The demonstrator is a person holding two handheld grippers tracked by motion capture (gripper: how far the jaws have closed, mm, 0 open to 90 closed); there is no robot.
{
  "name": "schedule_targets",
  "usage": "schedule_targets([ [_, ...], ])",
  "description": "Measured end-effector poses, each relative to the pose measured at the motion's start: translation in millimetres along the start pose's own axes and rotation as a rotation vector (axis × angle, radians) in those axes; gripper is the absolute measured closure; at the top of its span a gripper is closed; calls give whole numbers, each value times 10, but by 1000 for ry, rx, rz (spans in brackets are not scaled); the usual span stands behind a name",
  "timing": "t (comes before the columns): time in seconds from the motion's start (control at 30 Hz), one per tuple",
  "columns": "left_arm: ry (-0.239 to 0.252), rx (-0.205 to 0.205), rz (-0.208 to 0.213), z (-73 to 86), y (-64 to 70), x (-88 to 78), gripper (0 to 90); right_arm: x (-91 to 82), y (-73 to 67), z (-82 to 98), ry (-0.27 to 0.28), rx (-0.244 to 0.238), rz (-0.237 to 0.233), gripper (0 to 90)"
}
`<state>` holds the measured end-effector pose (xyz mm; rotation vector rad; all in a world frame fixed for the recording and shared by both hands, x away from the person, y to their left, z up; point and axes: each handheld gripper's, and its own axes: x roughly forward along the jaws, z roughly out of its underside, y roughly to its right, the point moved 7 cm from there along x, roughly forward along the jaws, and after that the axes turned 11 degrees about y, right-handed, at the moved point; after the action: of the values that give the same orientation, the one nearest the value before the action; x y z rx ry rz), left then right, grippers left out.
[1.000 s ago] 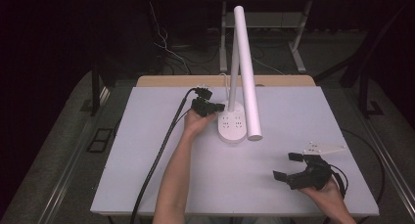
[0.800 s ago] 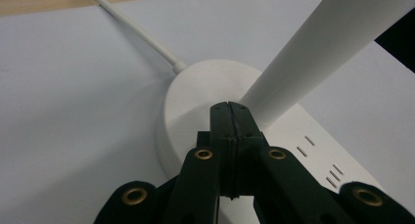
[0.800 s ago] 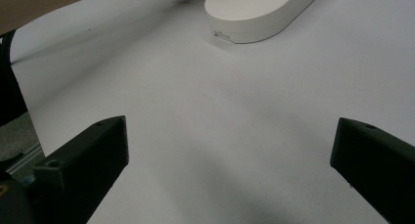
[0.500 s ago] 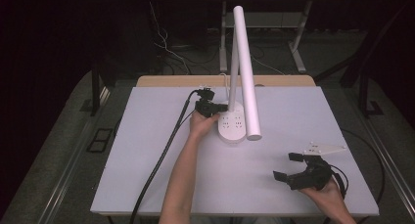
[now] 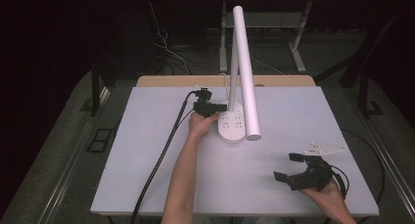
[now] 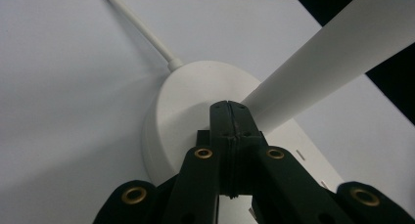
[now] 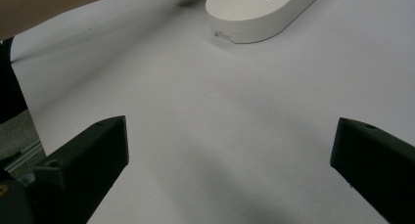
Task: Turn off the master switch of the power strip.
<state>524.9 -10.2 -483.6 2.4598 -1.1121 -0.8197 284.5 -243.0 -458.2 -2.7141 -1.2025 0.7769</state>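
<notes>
A white desk lamp [image 5: 240,77] stands near the counter's [image 5: 147,160] far edge at 12 o'clock, its oval base [image 5: 231,126] carrying socket slots. The left claw [image 5: 215,107], jaws pressed together and empty, touches the base at its 9 o'clock side, where the upright stem [image 6: 313,72] rises. The right claw [image 5: 291,168], jaws spread wide, hovers well apart at 4 o'clock. The lamp looks rigid, smooth and top-heavy; a hold low on the stem, beside the weighted base, seems safest against tipping.
</notes>
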Motion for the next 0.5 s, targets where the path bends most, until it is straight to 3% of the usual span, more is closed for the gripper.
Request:
schedule_targets([
  [0.13, 7, -5, 15, 11, -18, -7, 900, -9, -7, 4, -1, 8, 2, 3],
  [0.17, 26, -45, 15, 4, -12, 7, 900, -9, -7, 6, -2, 8, 2, 3],
  [0.2, 23, -53, 22, 8, -21, 1, 900, -10, -6, 8, -3, 9, 3, 3],
  [0.23, 41, -86, 20, 3, -10, 12, 900, -11, -7, 8, -3, 8, 3, 3],
  [0.3, 29, -59, 29, 14, -27, -2, 900, -20, -9, 6, 1, 1, 3, 3],
  [0.5, 47, -75, 38, 13, -54, -21, 900, -30, 6, 15, 1, 3, 9, 3],
])
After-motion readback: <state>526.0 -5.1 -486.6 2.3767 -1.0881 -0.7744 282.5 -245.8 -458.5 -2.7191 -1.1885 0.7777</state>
